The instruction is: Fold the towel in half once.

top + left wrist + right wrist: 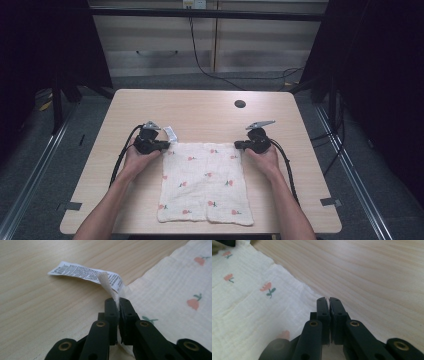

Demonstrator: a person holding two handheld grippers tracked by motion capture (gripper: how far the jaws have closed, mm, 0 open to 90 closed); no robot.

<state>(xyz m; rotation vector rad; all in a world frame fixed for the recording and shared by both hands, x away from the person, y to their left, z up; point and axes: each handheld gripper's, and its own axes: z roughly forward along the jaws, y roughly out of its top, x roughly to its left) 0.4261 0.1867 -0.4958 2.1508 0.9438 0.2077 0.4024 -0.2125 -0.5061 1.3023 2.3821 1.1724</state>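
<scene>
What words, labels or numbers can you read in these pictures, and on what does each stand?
None can be read.
Care tag sewn at the cloth corner: several lines of dark print, too small and blurred to read.
Cloth: flower print, no lettering.
Table: no writing seen.

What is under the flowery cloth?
The wooden table lies under the cloth; its bare top shows all around. Whatever else might be beneath is covered, though the cloth lies flat.
</scene>
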